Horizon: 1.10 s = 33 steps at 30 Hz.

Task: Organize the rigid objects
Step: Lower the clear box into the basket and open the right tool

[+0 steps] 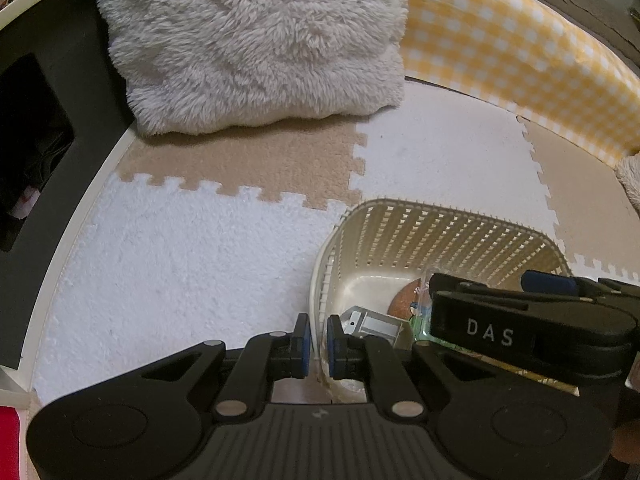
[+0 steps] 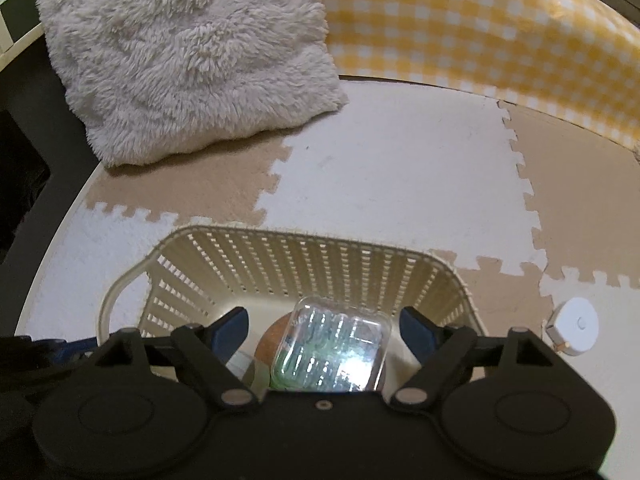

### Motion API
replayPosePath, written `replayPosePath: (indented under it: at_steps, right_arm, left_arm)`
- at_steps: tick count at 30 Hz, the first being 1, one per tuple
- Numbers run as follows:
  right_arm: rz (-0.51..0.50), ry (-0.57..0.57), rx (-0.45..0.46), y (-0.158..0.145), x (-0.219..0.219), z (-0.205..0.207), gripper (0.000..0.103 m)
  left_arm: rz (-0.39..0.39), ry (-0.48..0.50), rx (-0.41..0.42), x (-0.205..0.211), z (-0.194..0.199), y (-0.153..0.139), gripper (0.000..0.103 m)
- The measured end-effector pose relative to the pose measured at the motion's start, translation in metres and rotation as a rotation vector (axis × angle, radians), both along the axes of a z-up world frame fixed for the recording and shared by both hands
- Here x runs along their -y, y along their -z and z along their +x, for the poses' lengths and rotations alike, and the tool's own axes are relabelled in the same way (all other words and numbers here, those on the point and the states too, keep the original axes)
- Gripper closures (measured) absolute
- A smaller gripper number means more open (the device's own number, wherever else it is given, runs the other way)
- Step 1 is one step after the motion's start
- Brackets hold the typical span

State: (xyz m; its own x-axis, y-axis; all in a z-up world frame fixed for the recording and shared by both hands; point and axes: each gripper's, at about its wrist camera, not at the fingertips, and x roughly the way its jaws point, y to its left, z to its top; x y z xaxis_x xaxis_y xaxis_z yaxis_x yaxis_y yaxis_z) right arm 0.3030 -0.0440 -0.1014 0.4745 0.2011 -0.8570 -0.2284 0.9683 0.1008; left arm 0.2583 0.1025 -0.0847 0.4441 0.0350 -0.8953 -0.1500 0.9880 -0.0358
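Glare hides what fills the one clear case point(image 2: 334, 350) in my basket point(image 2: 304, 252); my right claw point(image 2: 324, 326) gapes around it, untouching. My left claw point(image 1: 318, 338) pinches the basket's rim.

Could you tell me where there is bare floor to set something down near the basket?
Free: the white mat tile between basket, fluffy cushion and checked fabric. Crowded: inside the basket, around the clear case.

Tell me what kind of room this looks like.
Probably a living or play area at home, seen at floor level: interlocking foam floor mats, a fluffy cushion and yellow checked fabric behind a slatted basket.
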Motion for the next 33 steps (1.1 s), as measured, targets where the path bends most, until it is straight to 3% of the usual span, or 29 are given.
replayPosePath:
  at_steps: [18, 33]
  right_arm:
    - [0.028, -0.009, -0.011, -0.014, 0.018, -0.016, 0.020]
    - [0.092, -0.061, 0.074, -0.064, 0.052, -0.053, 0.017]
  left_arm:
    - [0.004, 0.001, 0.000, 0.000, 0.000, 0.000, 0.094]
    - [0.015, 0.005, -0.007, 0.002, 0.000, 0.003, 0.094]
